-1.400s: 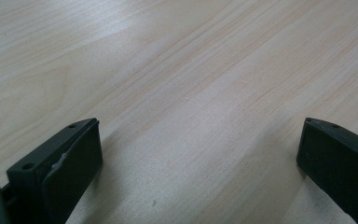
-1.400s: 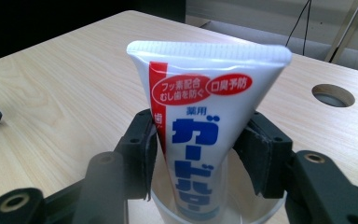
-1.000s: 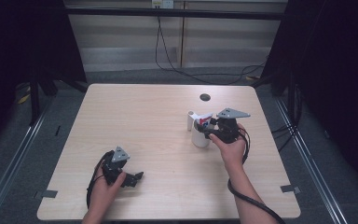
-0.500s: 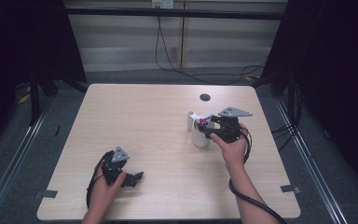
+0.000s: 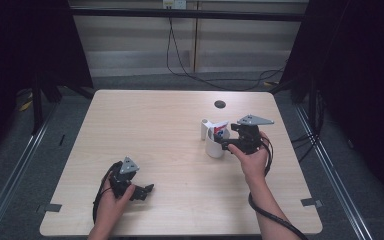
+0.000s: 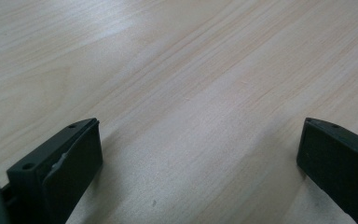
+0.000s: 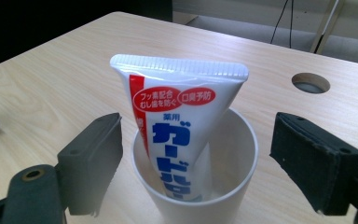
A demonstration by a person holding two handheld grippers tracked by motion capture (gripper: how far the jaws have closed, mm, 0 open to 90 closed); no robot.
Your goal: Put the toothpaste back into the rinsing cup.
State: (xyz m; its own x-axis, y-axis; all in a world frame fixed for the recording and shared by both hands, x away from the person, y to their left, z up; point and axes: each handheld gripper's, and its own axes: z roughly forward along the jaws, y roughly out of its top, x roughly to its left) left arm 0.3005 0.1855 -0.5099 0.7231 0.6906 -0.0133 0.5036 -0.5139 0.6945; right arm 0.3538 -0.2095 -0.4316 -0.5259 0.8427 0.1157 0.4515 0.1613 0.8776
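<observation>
1. The toothpaste tube (image 7: pixel 179 135) is already standing cap-down in the white cup (image 7: pixel 242 154), so the placing looks done; what is left, I judge, is backing away.
2. The right gripper (image 7: pixel 196 158) has just been opening its jaws, now spreading wide of the tube and gripping nothing.
3. The left gripper (image 6: pixel 198 163) is resting open and empty on the table (image 5: pixel 145 130).
4. The tube is white, showing blue lettering, red labels and a crimped top.
</observation>
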